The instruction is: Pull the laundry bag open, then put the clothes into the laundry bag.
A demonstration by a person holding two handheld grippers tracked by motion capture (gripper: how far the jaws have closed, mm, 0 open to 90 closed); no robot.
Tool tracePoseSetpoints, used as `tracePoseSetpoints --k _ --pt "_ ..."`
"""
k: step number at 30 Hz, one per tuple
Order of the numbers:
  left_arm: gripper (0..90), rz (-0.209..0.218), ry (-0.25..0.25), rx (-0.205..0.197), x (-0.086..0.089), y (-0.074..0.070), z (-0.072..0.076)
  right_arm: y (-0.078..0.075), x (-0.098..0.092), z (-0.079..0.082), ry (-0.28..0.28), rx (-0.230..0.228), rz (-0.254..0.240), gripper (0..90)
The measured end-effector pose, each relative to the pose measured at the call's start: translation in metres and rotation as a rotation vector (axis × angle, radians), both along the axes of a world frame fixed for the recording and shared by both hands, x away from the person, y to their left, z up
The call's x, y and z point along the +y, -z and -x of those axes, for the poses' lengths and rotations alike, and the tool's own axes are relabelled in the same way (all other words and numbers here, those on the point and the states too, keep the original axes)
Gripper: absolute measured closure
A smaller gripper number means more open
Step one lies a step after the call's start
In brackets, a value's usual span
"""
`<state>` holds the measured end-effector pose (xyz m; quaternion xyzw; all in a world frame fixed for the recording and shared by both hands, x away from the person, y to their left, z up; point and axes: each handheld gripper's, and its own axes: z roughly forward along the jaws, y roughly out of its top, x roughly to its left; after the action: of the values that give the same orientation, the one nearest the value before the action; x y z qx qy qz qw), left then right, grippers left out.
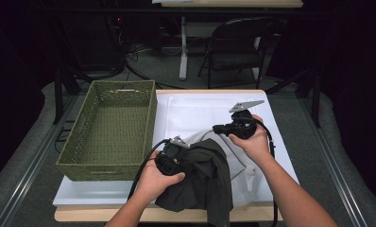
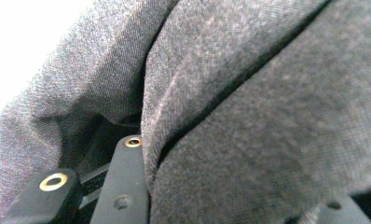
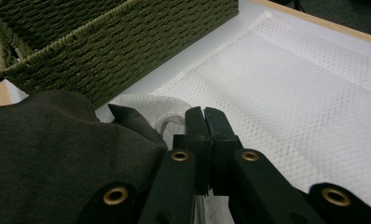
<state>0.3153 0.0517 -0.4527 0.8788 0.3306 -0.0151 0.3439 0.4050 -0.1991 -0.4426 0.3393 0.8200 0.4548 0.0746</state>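
Observation:
A dark grey-green garment (image 1: 207, 179) lies bunched at the table's front, draped over a pale white cloth (image 1: 235, 161). My left gripper (image 1: 179, 158) is pushed into the garment's left side. In the left gripper view a thick fold of the garment (image 2: 267, 116) fills the space between the jaws of the left gripper (image 2: 230, 182) and presses against them. My right gripper (image 1: 219, 127) points left at the pale cloth's raised upper edge. Its jaws (image 3: 204, 122) stand together on a fold of the white cloth (image 3: 151, 105), with the garment (image 3: 58, 154) beside them.
A green woven basket (image 1: 106, 168) stands empty on the left of the table, close to the garment (image 3: 104, 51). A white textured mat (image 1: 200, 111) covers the middle and back (image 3: 305, 93). Beyond the table's far edge stands a dark chair (image 1: 238, 47).

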Motion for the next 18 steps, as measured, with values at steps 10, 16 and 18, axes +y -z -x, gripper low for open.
tracePoseSetpoints --k 10,16,18 --pt "64.9 -0.008 -0.006 0.009 -0.005 0.007 -0.002 -0.002 0.001 0.004 -0.003 -0.014 -0.009 89.2" --pt "64.9 -0.017 -0.004 0.002 -0.009 0.011 -0.002 -0.005 0.002 0.006 -0.003 -0.017 -0.018 89.2" --pt "64.8 -0.022 -0.008 0.005 -0.01 0.012 -0.003 -0.005 0.002 0.007 -0.006 -0.019 -0.021 89.2"
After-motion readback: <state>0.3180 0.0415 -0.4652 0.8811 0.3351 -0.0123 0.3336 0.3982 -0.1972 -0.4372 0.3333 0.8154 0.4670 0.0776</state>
